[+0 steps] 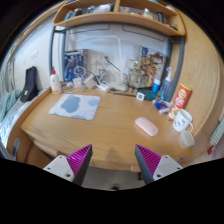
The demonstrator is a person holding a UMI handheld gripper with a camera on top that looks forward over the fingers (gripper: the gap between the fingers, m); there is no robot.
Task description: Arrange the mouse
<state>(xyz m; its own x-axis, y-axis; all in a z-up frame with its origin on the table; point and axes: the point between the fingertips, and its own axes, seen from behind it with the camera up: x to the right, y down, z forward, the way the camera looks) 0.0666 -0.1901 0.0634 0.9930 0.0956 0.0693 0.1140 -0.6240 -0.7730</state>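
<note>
A pale pink-white mouse (147, 126) lies on the wooden desk (110, 128), to the right, beyond my right finger. A light blue-grey mouse mat (76, 106) lies flat on the desk to the left, beyond my left finger. My gripper (113, 160) is held above the desk's near edge, well short of both. Its fingers (76, 160) with magenta pads stand wide apart with nothing between them.
A white mug (182, 122) and a red box (182, 96) stand right of the mouse. A white bottle (55, 80) stands at the back left. Cluttered items line the desk's back under a wooden shelf (120, 18). A dark chair (29, 85) is at the left.
</note>
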